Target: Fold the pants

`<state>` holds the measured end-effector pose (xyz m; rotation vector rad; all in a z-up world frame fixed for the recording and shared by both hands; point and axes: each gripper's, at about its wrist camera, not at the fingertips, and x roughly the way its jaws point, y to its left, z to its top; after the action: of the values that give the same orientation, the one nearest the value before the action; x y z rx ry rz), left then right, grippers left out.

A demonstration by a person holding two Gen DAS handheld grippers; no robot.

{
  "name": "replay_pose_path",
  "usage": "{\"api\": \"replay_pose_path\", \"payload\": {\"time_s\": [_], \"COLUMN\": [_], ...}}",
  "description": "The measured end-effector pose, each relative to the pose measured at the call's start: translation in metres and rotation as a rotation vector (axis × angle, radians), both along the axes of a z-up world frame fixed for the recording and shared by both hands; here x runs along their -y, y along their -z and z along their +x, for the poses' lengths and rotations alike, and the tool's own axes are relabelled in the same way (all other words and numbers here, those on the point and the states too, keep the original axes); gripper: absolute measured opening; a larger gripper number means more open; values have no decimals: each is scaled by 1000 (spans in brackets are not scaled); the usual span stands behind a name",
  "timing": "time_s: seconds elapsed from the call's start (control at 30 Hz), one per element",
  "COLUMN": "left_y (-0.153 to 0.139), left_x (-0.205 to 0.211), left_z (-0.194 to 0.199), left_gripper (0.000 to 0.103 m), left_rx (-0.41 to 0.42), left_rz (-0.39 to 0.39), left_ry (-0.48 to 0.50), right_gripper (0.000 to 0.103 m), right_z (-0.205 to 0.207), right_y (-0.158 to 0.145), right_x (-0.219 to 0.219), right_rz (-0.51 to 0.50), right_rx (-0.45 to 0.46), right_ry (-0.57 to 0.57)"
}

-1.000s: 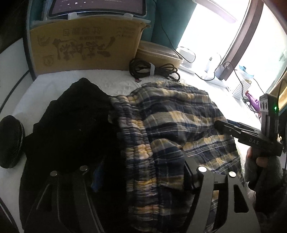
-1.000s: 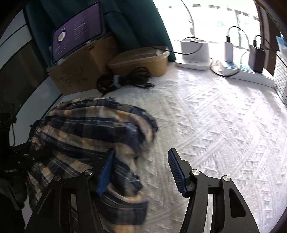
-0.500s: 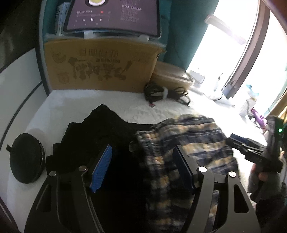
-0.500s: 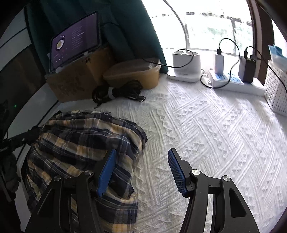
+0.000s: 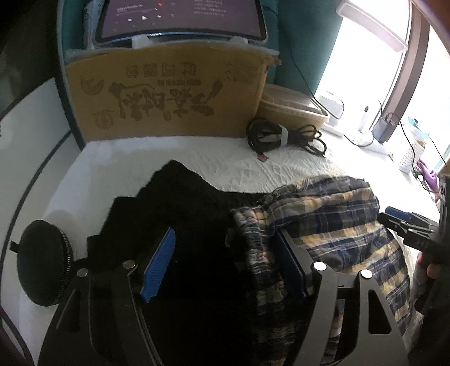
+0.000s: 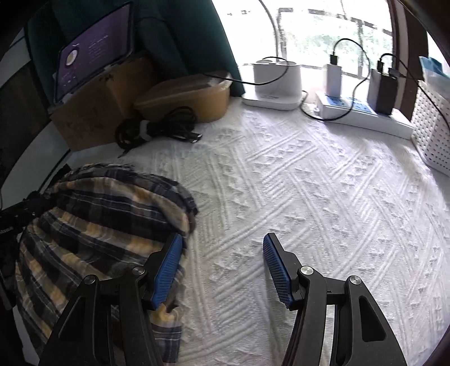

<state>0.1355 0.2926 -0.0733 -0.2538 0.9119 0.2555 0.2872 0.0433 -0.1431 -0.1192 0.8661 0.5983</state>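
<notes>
L gripper (image 5: pixel 222 267) nearest: jaws wide, holding nothing, straddling seam where black garment (image 5: pixel 174 225) meets plaid pants (image 5: pixel 332 231); probably lined up on waistband edge.
R gripper (image 6: pixel 222 270): jaws wide, empty; L pad over pants' near edge, R pad over bare white bedspread (image 6: pixel 323 183). Looks set for side hem.
Pants bunched in folded heap on bedspread, partly over black garment.
Far: cable bundle (image 5: pixel 284 138), cardboard box (image 5: pixel 166 95) w/ tablet (image 5: pixel 180 19) on top, kept clear of folding area.

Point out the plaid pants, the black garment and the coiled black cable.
plaid pants (image 6: pixel 92 214): right wrist view, top of the bundle.
black garment (image 5: pixel 180 208): left wrist view, its middle.
coiled black cable (image 5: pixel 284 136): left wrist view, at its white band.
</notes>
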Motion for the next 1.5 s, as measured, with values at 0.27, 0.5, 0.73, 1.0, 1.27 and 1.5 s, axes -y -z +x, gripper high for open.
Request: {"api": "replay_pose_path", "payload": {"time_s": [0.27, 0.5, 0.73, 1.0, 1.27, 1.5], "left_y": [-36, -38, -25, 8, -1, -15], "left_x": [19, 43, 62, 58, 69, 86], "left_z": [-20, -30, -43, -51, -65, -86], "left_gripper": [73, 73, 73, 73, 73, 73], "left_rx": [121, 119, 98, 16, 15, 70], "left_rz": [-15, -34, -65, -85, -8, 49], "left_ry": [-3, 63, 87, 29, 13, -5], "right_gripper": [61, 63, 63, 63, 63, 63], "right_z": [-15, -45, -70, -86, -95, -103], "right_y": [-12, -24, -18, -1, 3, -7], "right_x": [10, 7, 12, 20, 35, 56], "right_rz": [10, 22, 9, -4, -5, 13], "right_rx": [12, 47, 44, 14, 9, 31], "right_ry": [26, -6, -28, -50, -37, -6]}}
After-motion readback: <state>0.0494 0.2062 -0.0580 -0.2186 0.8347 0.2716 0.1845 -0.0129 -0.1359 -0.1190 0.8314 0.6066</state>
